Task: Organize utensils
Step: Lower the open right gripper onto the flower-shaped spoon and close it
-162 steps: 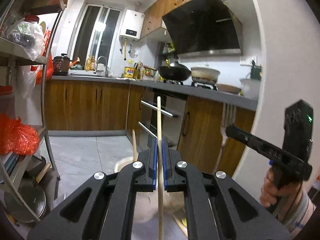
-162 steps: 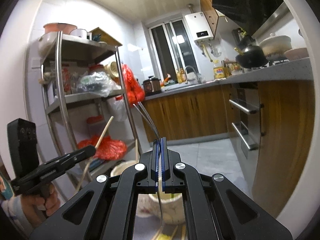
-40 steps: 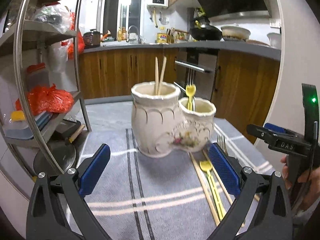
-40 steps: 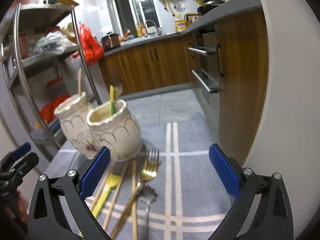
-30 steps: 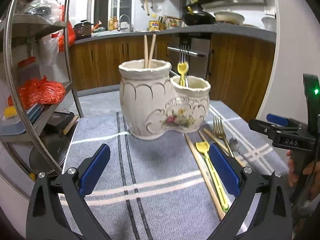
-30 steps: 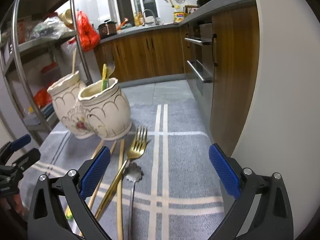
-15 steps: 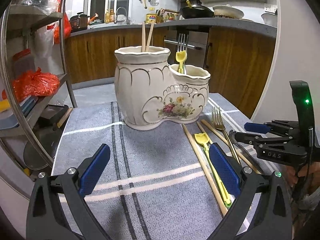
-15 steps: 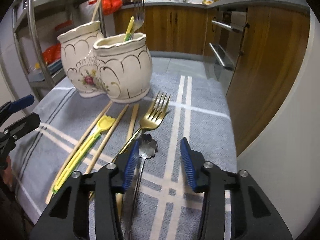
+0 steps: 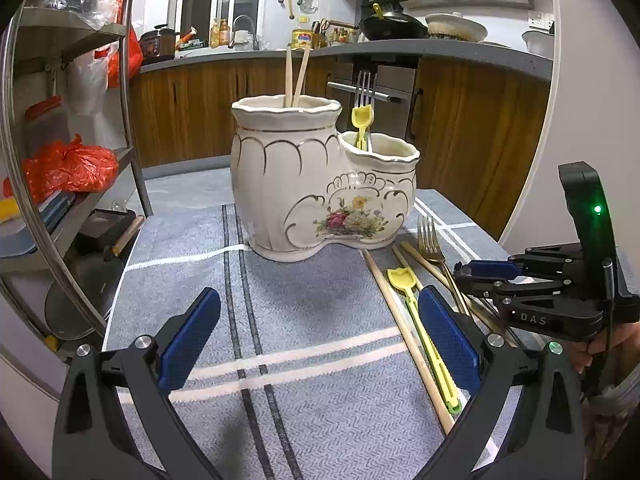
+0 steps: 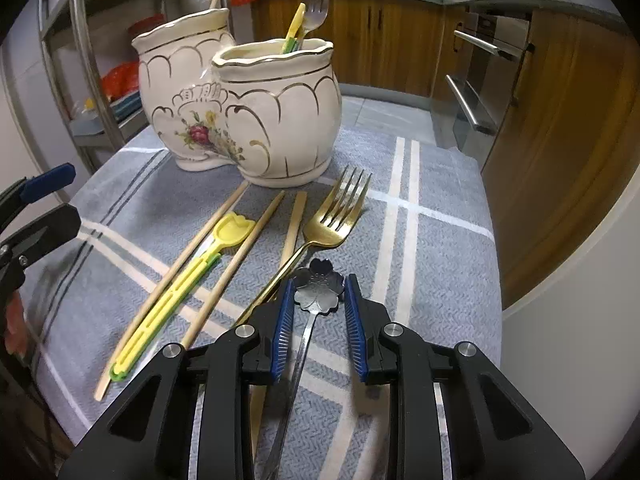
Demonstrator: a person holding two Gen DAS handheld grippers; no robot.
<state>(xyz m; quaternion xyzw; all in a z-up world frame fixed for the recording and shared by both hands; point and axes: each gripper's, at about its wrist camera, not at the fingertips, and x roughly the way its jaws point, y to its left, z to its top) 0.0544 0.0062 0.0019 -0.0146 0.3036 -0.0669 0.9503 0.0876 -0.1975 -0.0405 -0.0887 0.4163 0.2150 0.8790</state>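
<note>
A dark flower-headed spoon [image 10: 319, 290] lies on the grey striped cloth [image 10: 440, 248]. My right gripper [image 10: 319, 296] is low over it, its jaws closing on either side of the spoon head, with slim gaps still showing. Beside the spoon lie a gold fork [image 10: 332, 220], a yellow plastic utensil [image 10: 180, 280] and wooden chopsticks [image 10: 236, 248]. The white flowered ceramic holder [image 9: 320, 184] stands behind them, with two chopsticks [image 9: 296, 76] in its tall pot and a yellow utensil [image 9: 362, 120] and a fork in the low one. My left gripper [image 9: 319, 300] hovers wide open, nothing between its fingers.
A metal shelf rack [image 9: 60, 140] with red bags stands to the left of the table. Wooden kitchen cabinets [image 9: 480, 128] and an oven handle lie behind. The cloth's right edge [image 10: 496, 240] drops off towards a white wall.
My right gripper has dropped down onto the spoon and its jaws have narrowed from wide open to just around the spoon head. The left gripper has stayed open and nearly still.
</note>
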